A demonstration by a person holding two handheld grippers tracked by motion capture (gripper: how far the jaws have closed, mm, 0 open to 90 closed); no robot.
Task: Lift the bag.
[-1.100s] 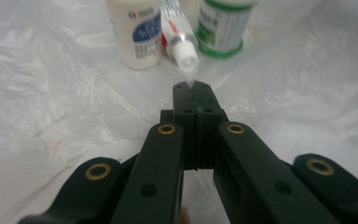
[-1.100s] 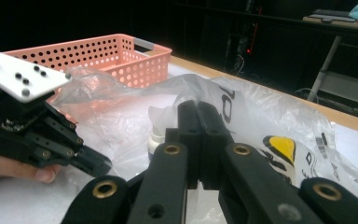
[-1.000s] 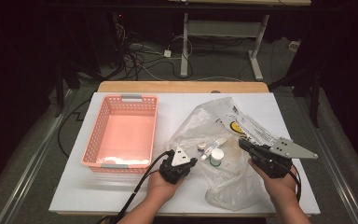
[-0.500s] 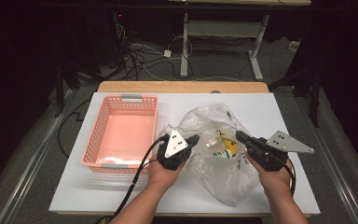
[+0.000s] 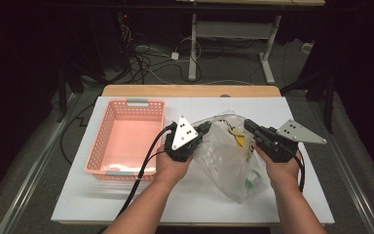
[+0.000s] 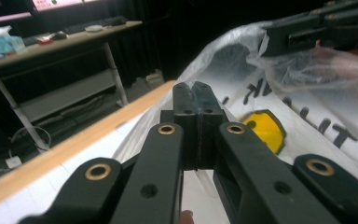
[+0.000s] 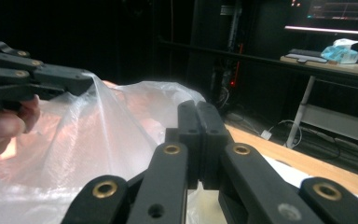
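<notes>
A clear plastic bag (image 5: 226, 158) with black lettering and a yellow mark (image 6: 265, 127) hangs between my two grippers above the white table. My left gripper (image 5: 206, 127) is shut on the bag's left rim, and the right gripper (image 5: 248, 125) is shut on its right rim. Small items, one with a green cap (image 5: 250, 184), lie in the bag's sagging bottom. In the left gripper view the jaws (image 6: 196, 95) stand pressed together against the film. The right gripper view has its jaws (image 7: 197, 112) together too, with the left gripper (image 7: 42, 79) pinching the film farther off.
A pink slotted basket (image 5: 97, 148) stands on the white board (image 5: 102, 202) left of the bag. A wooden table edge (image 5: 190, 90) runs behind. Desk legs and cables lie on the dark floor beyond.
Both hands have risen and drawn the bag up off the table. It now hangs between the grippers, and its contents have slid to the bottom.
</notes>
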